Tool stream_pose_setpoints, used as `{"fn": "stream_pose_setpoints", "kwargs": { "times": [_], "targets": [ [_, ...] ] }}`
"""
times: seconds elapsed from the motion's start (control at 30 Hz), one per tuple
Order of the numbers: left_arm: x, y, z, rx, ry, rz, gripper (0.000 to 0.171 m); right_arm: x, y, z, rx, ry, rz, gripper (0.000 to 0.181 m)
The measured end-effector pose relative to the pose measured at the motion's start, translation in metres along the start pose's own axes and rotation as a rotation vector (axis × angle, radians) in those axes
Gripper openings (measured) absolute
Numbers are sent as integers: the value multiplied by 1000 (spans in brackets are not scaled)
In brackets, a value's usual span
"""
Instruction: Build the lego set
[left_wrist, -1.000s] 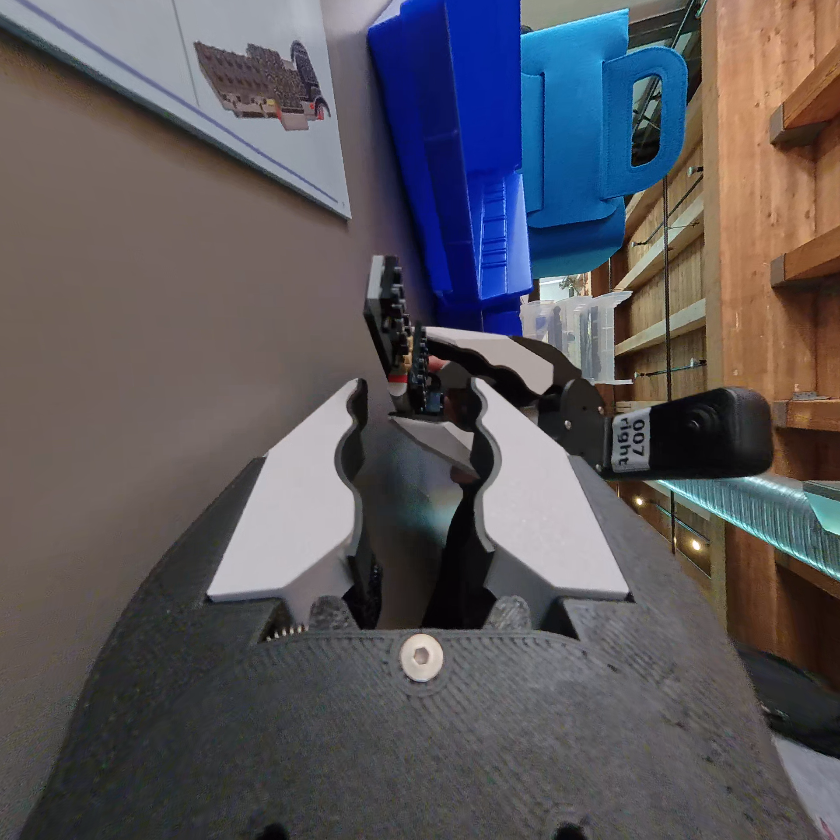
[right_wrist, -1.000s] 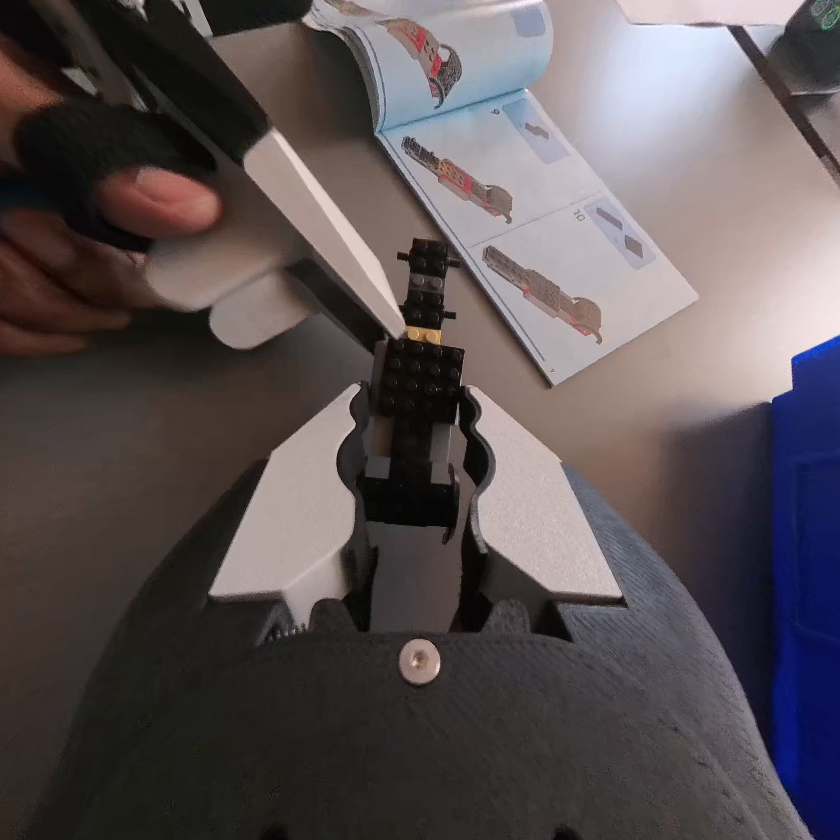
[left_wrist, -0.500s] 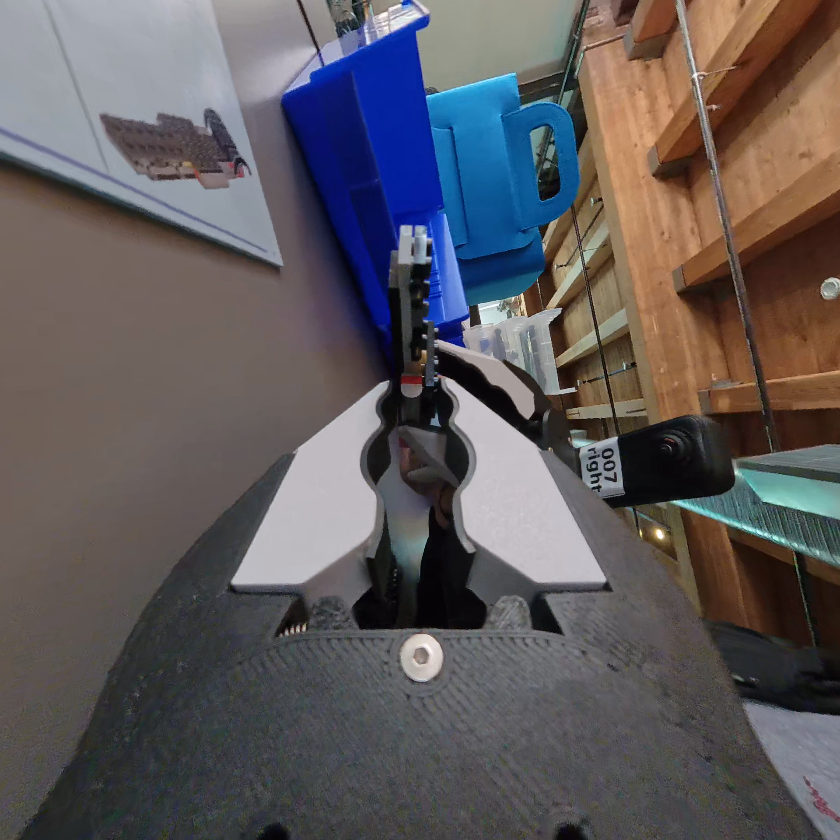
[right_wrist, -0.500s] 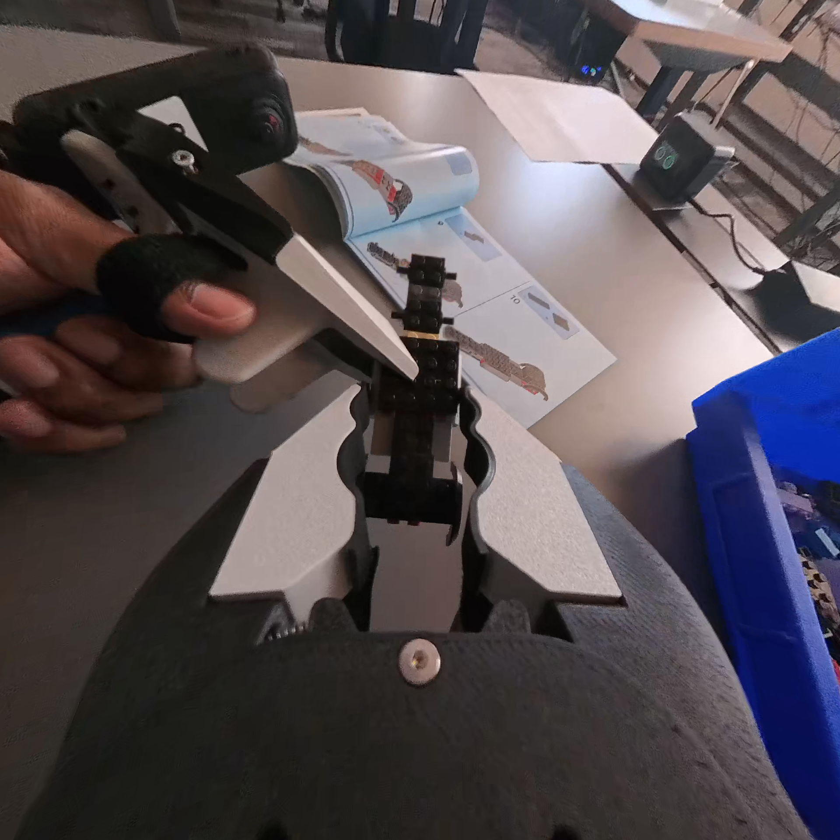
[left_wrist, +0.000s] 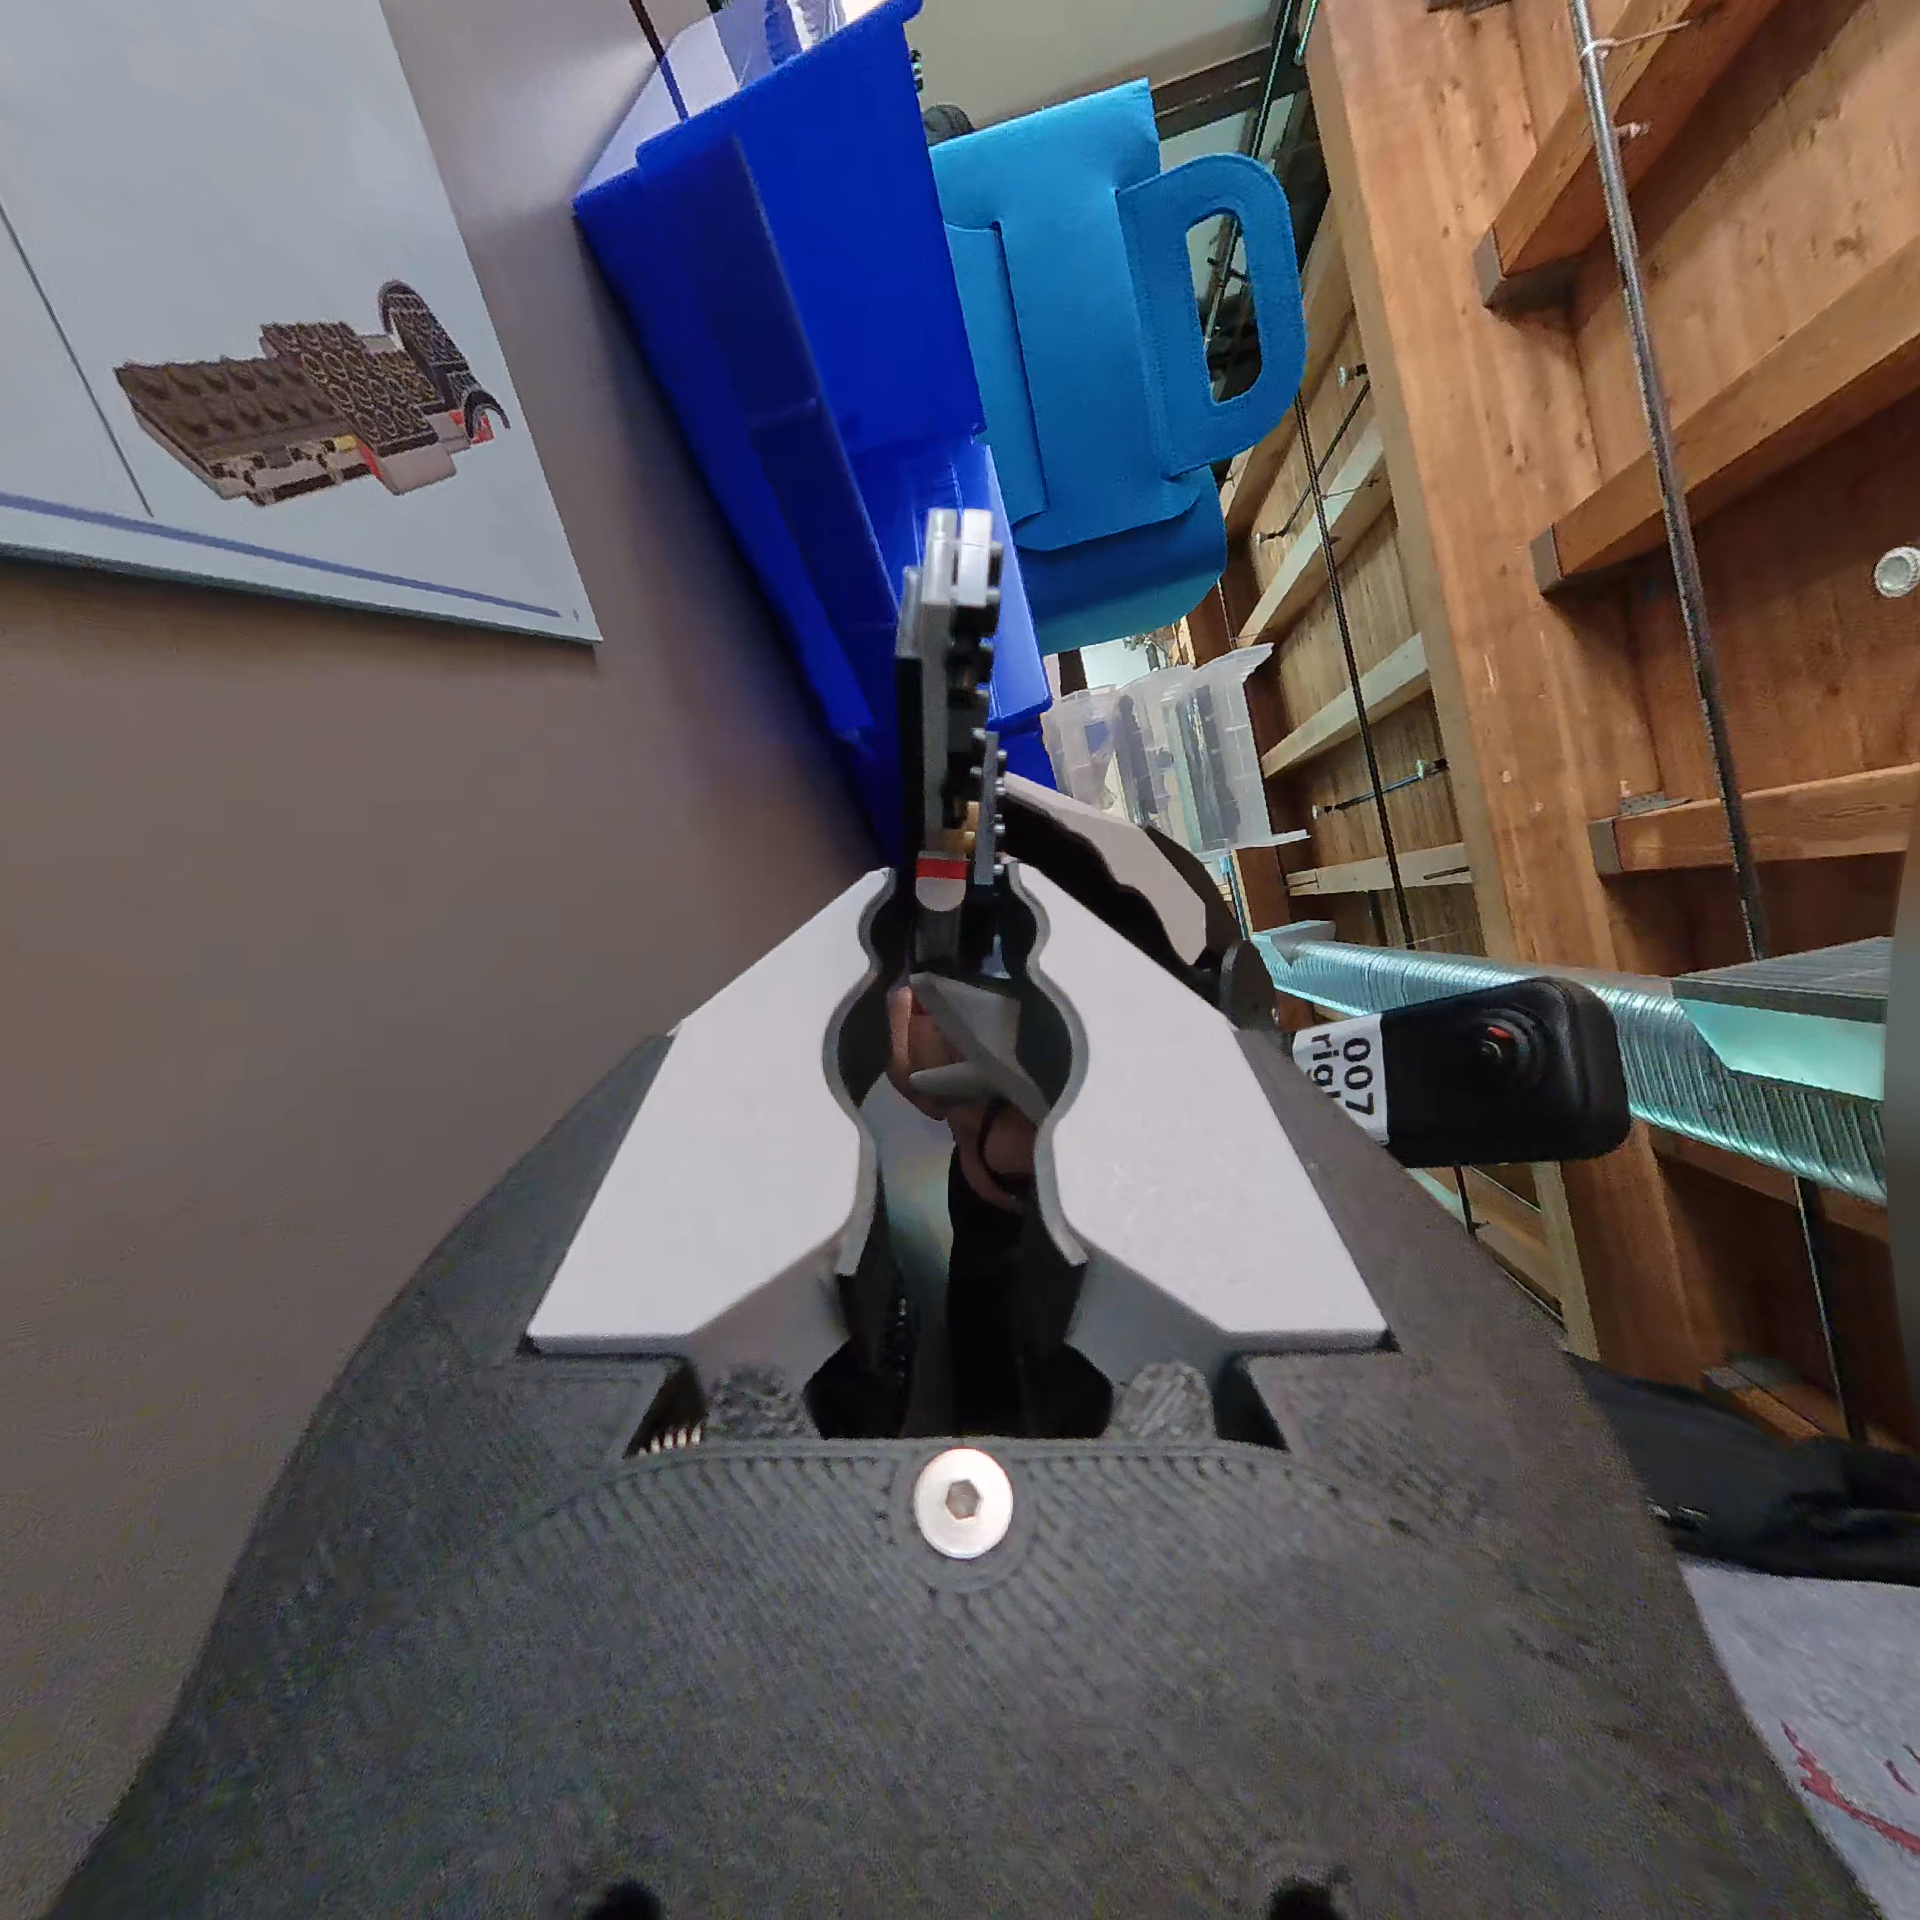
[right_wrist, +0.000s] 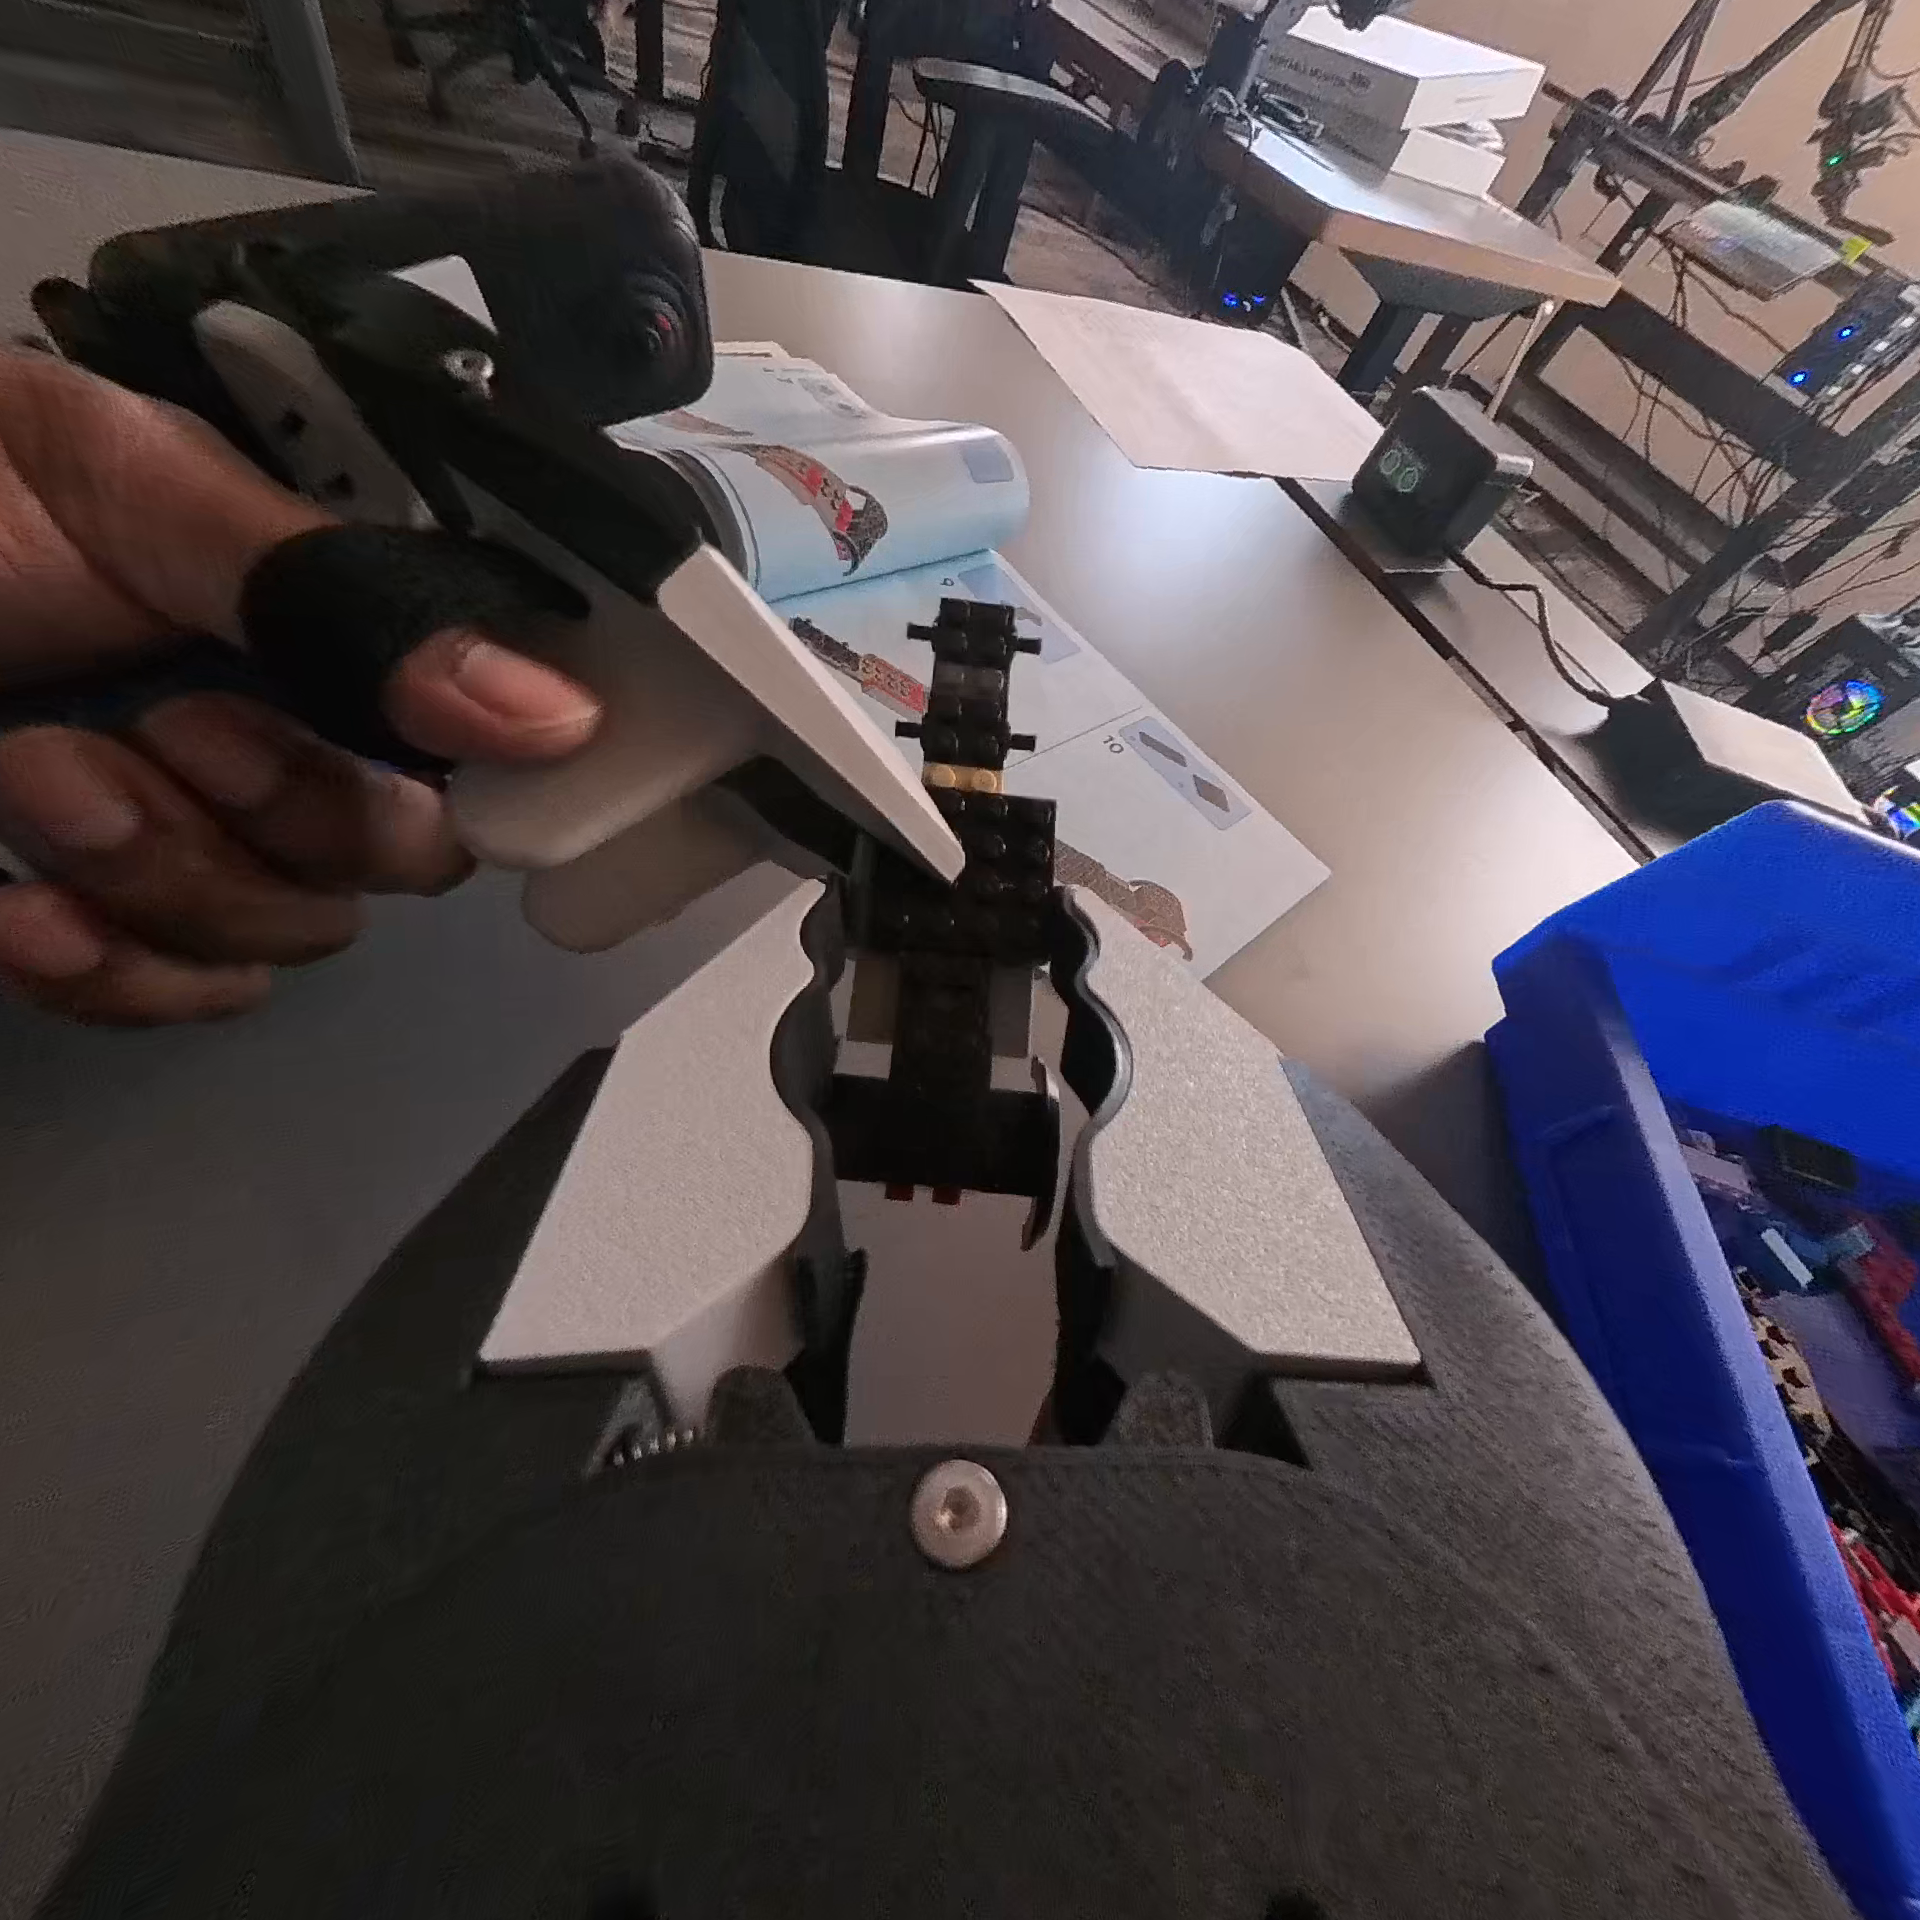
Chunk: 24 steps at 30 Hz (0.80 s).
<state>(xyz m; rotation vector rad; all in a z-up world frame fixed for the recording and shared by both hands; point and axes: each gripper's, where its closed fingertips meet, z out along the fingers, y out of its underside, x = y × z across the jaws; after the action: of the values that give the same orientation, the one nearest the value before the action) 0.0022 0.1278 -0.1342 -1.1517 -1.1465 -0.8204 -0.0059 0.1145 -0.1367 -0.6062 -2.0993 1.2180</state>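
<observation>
A long, mostly black lego assembly (right_wrist: 971, 717), with a tan piece across its middle and grey plates underneath, is held in the air over the table (right_wrist: 1299, 582). My right gripper (right_wrist: 940, 914) is shut on its near, wider end. My left gripper (left_wrist: 956, 894) is shut on the same assembly (left_wrist: 951, 707), seen edge-on and sticking up between its fingertips. In the right wrist view the left gripper (right_wrist: 914, 852) comes in from the left, held by a hand (right_wrist: 156, 727), and clamps the assembly's left edge. The right gripper (left_wrist: 1101, 862) shows just behind the assembly in the left wrist view.
An open instruction booklet (right_wrist: 1143, 790) lies on the table beyond the assembly; it also shows in the left wrist view (left_wrist: 260, 312). A blue bin (right_wrist: 1662, 1039) with several loose bricks stands at the right; it also shows in the left wrist view (left_wrist: 790, 312). A small black device (right_wrist: 1434, 488) sits at the far table edge. My left and right fingertips are right by each other.
My left gripper went from open beside the assembly to shut on it. Both grippers tilted upward with the assembly, so more of the room shows in the right wrist view.
</observation>
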Motion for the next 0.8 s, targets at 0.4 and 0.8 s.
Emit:
{"fn": "stream_pose_setpoints", "kwargs": {
  "times": [0.4,0.8],
  "targets": [
    [19,-9,2,-124,45,268,15,8,-16,-17,129,-122,154,47],
    [46,-19,19,-464,209,865,15,45,-42,-37,289,-450,361,46]
  ]
}}
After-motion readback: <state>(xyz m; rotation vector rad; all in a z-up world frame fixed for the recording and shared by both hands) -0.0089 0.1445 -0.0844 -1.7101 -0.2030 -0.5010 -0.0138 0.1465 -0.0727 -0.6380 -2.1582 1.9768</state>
